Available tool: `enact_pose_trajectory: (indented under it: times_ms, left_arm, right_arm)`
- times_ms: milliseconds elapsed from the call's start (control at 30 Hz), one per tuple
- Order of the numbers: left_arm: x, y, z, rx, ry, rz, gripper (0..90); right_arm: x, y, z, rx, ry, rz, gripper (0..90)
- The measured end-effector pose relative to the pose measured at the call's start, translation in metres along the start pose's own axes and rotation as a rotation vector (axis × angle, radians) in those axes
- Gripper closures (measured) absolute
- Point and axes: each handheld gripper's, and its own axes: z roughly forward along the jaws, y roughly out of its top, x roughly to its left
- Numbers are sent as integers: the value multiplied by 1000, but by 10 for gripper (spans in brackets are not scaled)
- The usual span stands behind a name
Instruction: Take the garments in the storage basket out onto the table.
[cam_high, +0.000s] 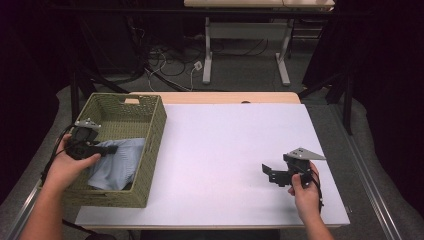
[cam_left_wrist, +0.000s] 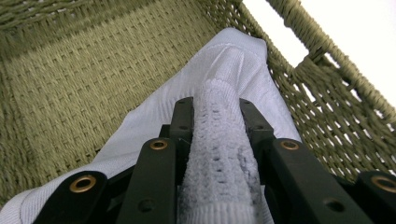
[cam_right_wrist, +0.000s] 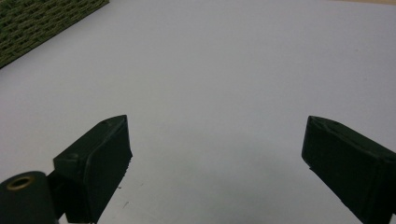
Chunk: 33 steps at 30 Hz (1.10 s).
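A pale blue-white knitted cloth lies inside an olive woven basket at the table's left side. My left gripper reaches into the basket from its left wall and is shut on a bunched fold of the cloth, which is pinched between the two black jaws. The rest of the cloth drapes down toward the basket floor. My right gripper rests low over the white table at the front right, its jaws wide apart with nothing between them.
The basket wall rises close on the right of the held cloth, with a handle slot in it. A white sheet covers the table top. A corner of the basket lies far from the right gripper. Floor cables and table legs lie beyond.
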Motion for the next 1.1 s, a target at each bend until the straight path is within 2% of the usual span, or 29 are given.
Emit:
enact_pose_trajectory:
  times_ms: [300,533,633,733,867,967,1100]
  left_arm:
    - [-1,9,-4,-10,-1,-25,720]
    - [2,17,-12,-34,23,-54,721]
    - [5,19,-18,-64,39,-93,721]
    - [7,19,-21,-81,44,-115,721]
    - [11,19,-28,-130,46,-184,722]
    - [12,20,-34,-158,54,-208,724]
    - [12,21,-41,-229,79,-248,725]
  right_arm:
    - [-1,-1,0,-4,3,1,79]
    - [0,-1,2,0,6,0,79]
    - [0,-2,2,0,8,2,80]
    - [0,-1,1,3,7,0,81]
    - [0,-2,2,0,7,3,86]
    - [0,-2,2,1,3,2,86]
    - [1,-2,2,4,6,2,86]
